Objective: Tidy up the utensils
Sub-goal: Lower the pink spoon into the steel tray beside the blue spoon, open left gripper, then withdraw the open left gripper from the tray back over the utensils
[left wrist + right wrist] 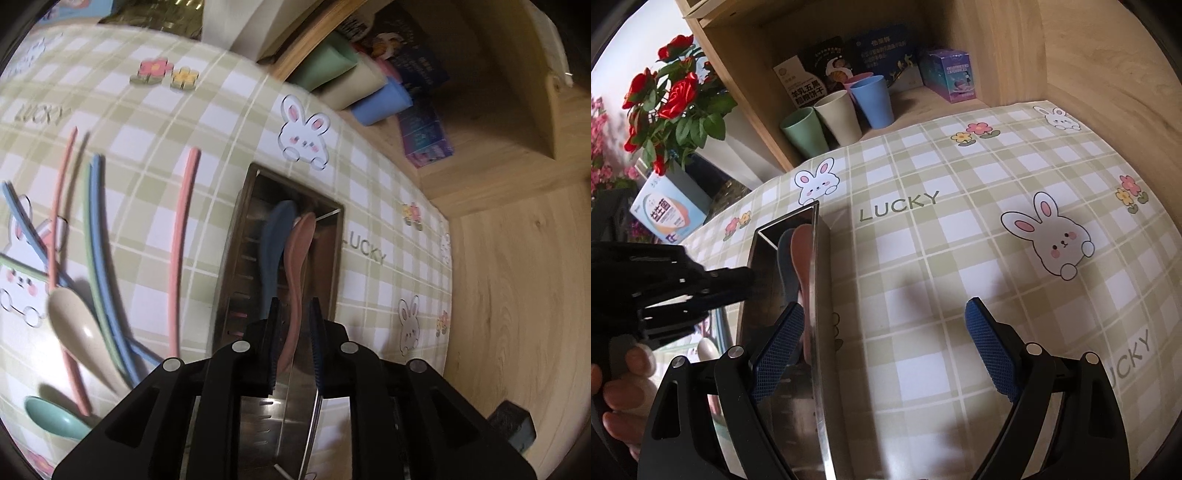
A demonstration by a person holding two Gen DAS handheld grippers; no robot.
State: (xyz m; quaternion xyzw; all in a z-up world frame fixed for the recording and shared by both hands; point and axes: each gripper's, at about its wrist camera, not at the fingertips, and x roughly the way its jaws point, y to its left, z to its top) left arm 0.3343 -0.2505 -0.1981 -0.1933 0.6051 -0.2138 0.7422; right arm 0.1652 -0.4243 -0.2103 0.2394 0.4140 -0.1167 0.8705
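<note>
The left gripper [294, 308] hovers over a metal utensil holder [236, 236], its jaws slightly parted around the handle of a pink spoon [295, 258], whether pressing it is unclear. A blue spoon [275, 243] stands beside it inside. The right gripper [886, 325] is wide open and empty, straddling the holder's wall. More spoons and chopsticks [183, 240] lie on the checked tablecloth [960, 258].

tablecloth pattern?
Green-and-white plaid tablecloth printed with bunnies, flowers and "LUCKY"; clearest in the right wrist view.
</note>
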